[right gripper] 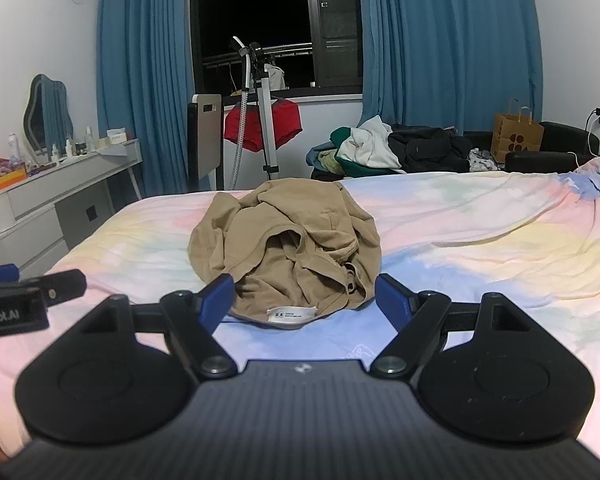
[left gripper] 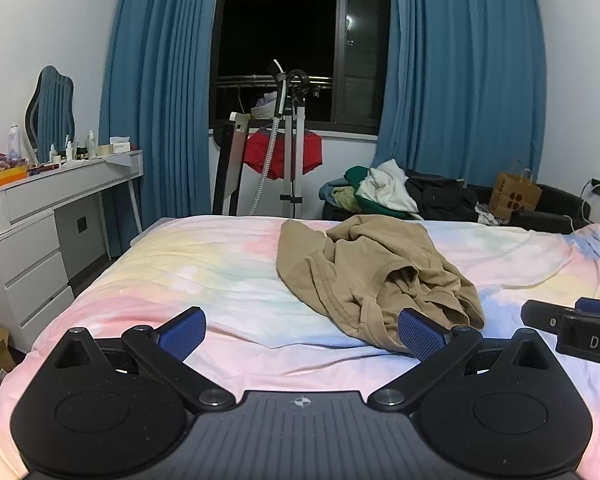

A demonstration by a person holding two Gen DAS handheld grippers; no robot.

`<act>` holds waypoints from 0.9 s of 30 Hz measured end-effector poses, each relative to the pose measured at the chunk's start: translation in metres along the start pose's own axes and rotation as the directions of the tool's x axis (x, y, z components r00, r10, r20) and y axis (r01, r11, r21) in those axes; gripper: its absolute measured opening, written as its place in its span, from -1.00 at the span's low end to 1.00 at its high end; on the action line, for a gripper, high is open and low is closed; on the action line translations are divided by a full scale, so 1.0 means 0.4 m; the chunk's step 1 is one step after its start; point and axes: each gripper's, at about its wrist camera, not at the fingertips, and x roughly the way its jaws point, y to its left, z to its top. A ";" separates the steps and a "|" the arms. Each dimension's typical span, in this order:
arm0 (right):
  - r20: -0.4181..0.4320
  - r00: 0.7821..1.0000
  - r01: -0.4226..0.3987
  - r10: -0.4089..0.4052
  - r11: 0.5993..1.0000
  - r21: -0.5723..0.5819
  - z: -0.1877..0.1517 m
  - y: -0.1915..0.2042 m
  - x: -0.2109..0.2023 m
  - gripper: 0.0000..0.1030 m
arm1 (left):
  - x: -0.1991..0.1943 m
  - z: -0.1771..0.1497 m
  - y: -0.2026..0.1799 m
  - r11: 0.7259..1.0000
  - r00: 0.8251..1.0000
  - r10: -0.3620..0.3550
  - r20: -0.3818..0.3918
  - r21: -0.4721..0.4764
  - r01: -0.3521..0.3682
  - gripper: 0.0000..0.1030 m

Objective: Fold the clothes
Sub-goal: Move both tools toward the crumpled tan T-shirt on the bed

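Note:
A tan garment (left gripper: 373, 276) lies crumpled in a heap on the pastel bed (left gripper: 204, 272). In the left wrist view my left gripper (left gripper: 301, 334) is open just above the sheet; its right blue pad (left gripper: 419, 334) sits at the heap's near edge, and nothing is between the fingers. In the right wrist view the tan garment (right gripper: 288, 236) fills the middle, its white label (right gripper: 292, 314) facing me. My right gripper (right gripper: 305, 300) is open, its fingers straddling the near hem without holding it. Each gripper shows at the edge of the other's view.
A white dresser (left gripper: 40, 216) with bottles and a mirror stands left of the bed. A steamer stand (left gripper: 290, 148) with a red garment is beyond the foot. A pile of clothes (left gripper: 395, 192), a black sofa and a paper bag (left gripper: 513, 196) sit at the back right.

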 end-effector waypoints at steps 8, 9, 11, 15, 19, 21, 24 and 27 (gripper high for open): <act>0.003 1.000 -0.012 0.012 1.000 0.012 0.002 -0.005 -0.005 0.54 | 0.005 0.013 0.017 1.000 1.000 -0.016 -0.006 -0.022 0.016 0.99; 0.004 1.000 -0.013 0.013 1.000 0.013 0.005 -0.008 -0.012 0.54 | -0.011 0.009 0.011 1.000 1.000 -0.010 0.013 -0.010 0.010 0.99; 0.011 1.000 -0.014 0.014 1.000 0.016 0.012 -0.015 -0.032 0.54 | -0.019 -0.001 0.005 1.000 0.999 0.002 0.034 0.001 -0.002 0.99; 0.018 1.000 -0.001 0.001 1.000 0.004 0.006 -0.004 -0.016 0.54 | -0.017 -0.004 0.006 1.000 0.999 0.008 0.038 -0.001 -0.008 0.99; 0.020 1.000 0.003 -0.003 1.000 -0.004 0.007 -0.002 -0.015 0.54 | -0.016 -0.008 0.002 1.000 0.999 0.026 0.038 0.016 -0.027 0.99; 0.023 1.000 0.003 -0.003 1.000 -0.001 0.005 -0.002 -0.015 0.54 | -0.014 -0.010 0.001 0.999 0.999 0.034 0.034 0.022 -0.035 0.99; 0.031 0.999 0.012 -0.012 1.000 -0.008 0.003 0.000 -0.017 0.54 | -0.015 -0.012 0.003 0.999 0.999 0.030 0.031 0.016 -0.030 0.99; 0.035 0.999 0.013 -0.013 1.000 -0.014 0.002 0.002 -0.017 0.54 | -0.020 -0.012 0.009 1.000 0.999 0.020 0.027 0.004 -0.020 0.99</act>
